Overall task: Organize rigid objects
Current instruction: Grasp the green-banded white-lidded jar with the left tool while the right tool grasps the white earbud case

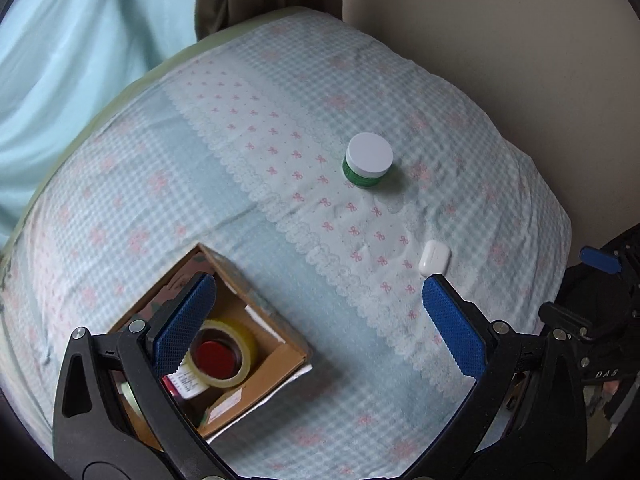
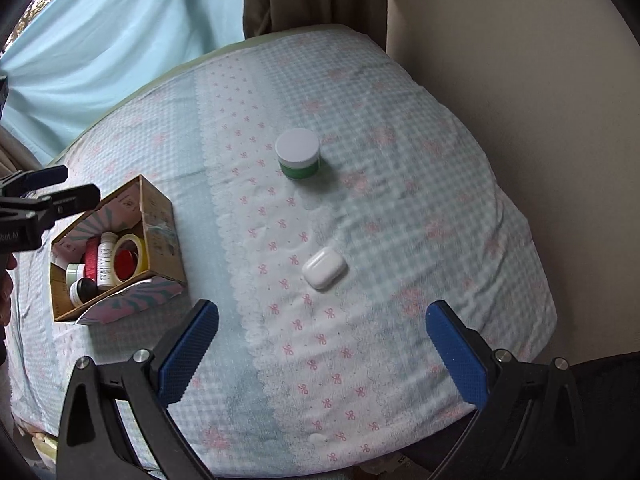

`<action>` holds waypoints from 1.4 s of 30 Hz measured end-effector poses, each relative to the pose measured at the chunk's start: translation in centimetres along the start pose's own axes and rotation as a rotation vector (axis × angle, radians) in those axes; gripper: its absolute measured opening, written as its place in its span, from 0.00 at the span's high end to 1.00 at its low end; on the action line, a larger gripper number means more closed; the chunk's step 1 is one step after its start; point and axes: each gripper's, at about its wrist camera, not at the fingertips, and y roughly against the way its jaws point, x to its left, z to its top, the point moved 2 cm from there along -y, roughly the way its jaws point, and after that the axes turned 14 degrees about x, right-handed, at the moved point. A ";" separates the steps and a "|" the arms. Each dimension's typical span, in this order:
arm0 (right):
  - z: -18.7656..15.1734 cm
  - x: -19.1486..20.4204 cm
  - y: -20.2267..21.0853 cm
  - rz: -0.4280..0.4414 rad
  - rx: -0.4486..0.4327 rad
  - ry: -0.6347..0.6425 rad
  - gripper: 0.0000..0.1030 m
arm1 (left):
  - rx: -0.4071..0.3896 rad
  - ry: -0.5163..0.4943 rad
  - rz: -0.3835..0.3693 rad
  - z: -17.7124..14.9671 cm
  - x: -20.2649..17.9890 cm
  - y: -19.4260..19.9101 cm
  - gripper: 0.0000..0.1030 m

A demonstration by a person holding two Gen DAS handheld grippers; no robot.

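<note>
Checked bedspread (image 2: pixel 400 240), jar (image 2: pixel 298 154), spread tools (image 2: pixel 322 354).

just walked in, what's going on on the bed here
A person is tidying small items into a cardboard box on the bed, with tongs in each hand. The box already holds a tape roll, bottles and small jars. A green jar with a white lid and a white earbud case are still out on the blanket. The left tongs hang open above the box, and the right tongs are open near the case, holding nothing.
</note>
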 end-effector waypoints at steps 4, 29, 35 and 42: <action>0.5 -1.2 -3.3 0.060 0.042 -0.135 0.00 | 0.061 -0.060 0.025 4.4 -1.6 -3.7 0.00; 5.3 0.0 -20.0 0.008 0.133 -0.727 0.33 | 0.144 -0.396 0.093 16.8 -7.9 -22.9 0.00; 6.4 0.4 -20.9 -0.040 0.131 -0.749 0.43 | 0.147 -0.423 0.088 18.4 -8.5 -24.8 0.07; 6.8 0.2 -21.4 -0.062 0.107 -0.773 0.59 | 0.149 -0.447 0.055 19.5 -8.4 -26.4 0.34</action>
